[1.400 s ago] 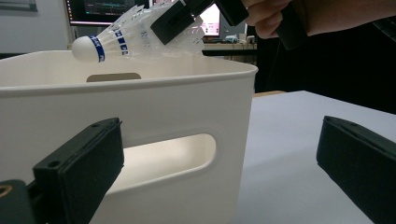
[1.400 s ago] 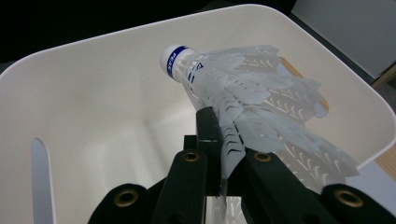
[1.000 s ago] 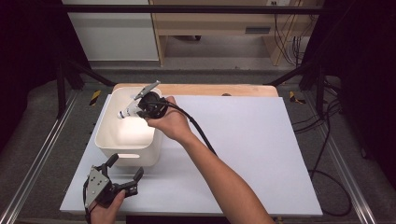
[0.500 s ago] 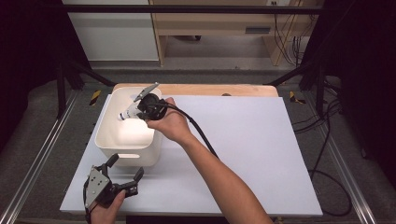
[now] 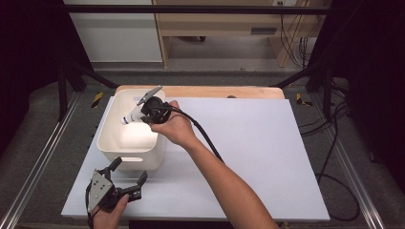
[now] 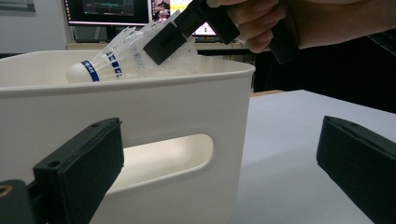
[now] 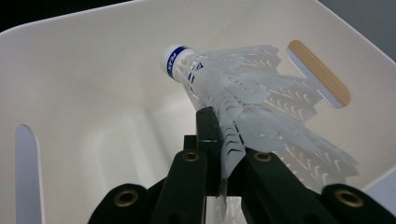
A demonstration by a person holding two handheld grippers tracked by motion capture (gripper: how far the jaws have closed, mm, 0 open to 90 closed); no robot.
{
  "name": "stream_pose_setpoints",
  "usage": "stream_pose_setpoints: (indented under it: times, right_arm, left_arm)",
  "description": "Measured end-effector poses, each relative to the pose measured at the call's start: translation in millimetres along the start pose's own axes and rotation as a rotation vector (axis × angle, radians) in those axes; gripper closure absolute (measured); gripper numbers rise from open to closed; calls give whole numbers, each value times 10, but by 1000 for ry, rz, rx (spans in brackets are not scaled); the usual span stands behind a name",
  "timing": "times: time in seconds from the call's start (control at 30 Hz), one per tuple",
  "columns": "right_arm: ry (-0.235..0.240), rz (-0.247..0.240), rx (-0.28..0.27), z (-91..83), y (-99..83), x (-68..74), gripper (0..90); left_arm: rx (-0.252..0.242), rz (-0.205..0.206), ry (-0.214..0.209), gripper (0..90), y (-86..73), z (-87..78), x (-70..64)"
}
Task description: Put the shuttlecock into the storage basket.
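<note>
**White shuttlecock held over the bin**

White plastic bin (image 5: pixel 128 138) sits left of centre in the high view, on the pale tabletop (image 5: pixel 258 157). Above its far half, the right gripper (image 5: pixel 143 114) holds a shuttlecock (image 5: pixel 130 118), whose cork end points toward the left of the frame. The right hand (image 5: pixel 173 128) reaches in from the lower middle, with a black cable trailing back along the forearm. At the lower left of the frame, the left gripper (image 5: pixel 128 172) rests just in front of the bin's near wall, its fingers spread wide and holding nothing.

In the left gripper view, its two black fingers (image 6: pixel 79 177) stand far apart at the lower left and lower right corners. The bin (image 6: pixel 187 107) fills the left and middle of the frame, a handle slot in its near wall. Above the rim, at the upper left, the shuttlecock (image 6: pixel 100 65) lies roughly level, its blue-banded cork toward the left; the right gripper (image 6: pixel 175 39) pinches its feathered skirt, with the hand (image 6: pixel 261 21) at the top.

In the right gripper view, the fingers (image 7: pixel 208 140) are closed tight on the skirt's edge at lower centre. The shuttlecock (image 7: pixel 243 102) stretches from cork at upper centre to feathers at lower right, hanging over the inside of the bin (image 7: pixel 93 93). Two handle slots show, one at the left edge and one at upper right.
</note>
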State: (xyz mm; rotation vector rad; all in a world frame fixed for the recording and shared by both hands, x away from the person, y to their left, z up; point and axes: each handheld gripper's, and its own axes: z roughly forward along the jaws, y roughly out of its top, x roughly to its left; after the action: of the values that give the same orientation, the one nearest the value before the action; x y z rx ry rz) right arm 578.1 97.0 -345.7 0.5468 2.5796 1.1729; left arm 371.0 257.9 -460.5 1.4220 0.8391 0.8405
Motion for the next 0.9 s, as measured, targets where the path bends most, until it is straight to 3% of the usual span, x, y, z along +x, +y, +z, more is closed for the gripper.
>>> stream_pose_setpoints:
  times: [0.9]
  right_arm:
    - [8,2,26,67,-64,21,889]
  left_arm:
    - [2,2,-5,8,1,6,-12]
